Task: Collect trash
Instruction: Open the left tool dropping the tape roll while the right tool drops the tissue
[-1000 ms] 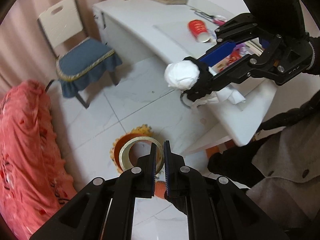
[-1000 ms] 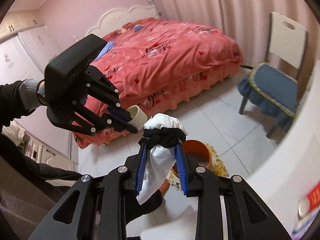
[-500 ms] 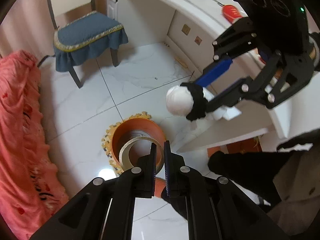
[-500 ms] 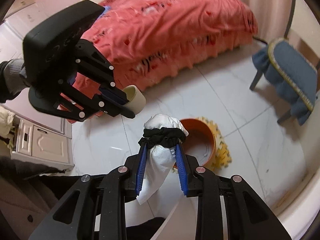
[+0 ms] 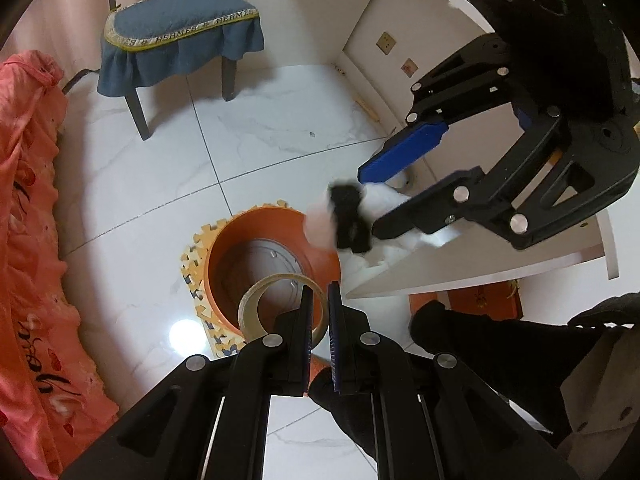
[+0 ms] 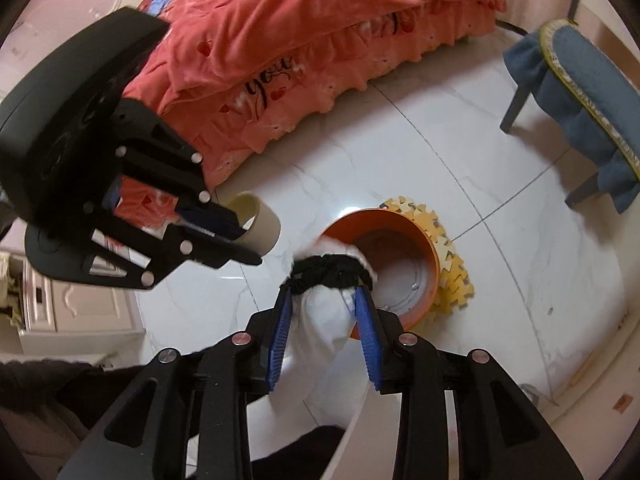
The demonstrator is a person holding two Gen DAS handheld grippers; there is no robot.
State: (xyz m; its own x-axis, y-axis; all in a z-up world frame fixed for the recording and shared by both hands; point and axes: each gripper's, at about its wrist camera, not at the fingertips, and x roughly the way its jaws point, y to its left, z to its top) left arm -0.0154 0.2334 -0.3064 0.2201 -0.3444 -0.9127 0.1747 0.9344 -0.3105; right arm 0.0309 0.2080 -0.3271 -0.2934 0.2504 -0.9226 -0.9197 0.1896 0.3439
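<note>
Two pieces of trash poised over the orange bin (image 5: 276, 256)

Left tool (image 5: 319, 312) pinches the tape roll (image 5: 256, 304) shut above the bin's mouth, ready to drop. Right tool (image 6: 324, 312) has just been opening; the white tissue wad (image 6: 324, 316) with its black hair tie (image 6: 328, 272) sits loosely between the blue pads (image 6: 368, 332), apparently slipping binward.

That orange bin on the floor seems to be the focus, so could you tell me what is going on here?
A person is collecting trash with two hand-held grippers above the orange bin. The left hand-held gripper is shut on a tape roll. The right hand-held gripper has just been opening around a white tissue wad banded by a black hair tie, which looks about to drop in.
</note>
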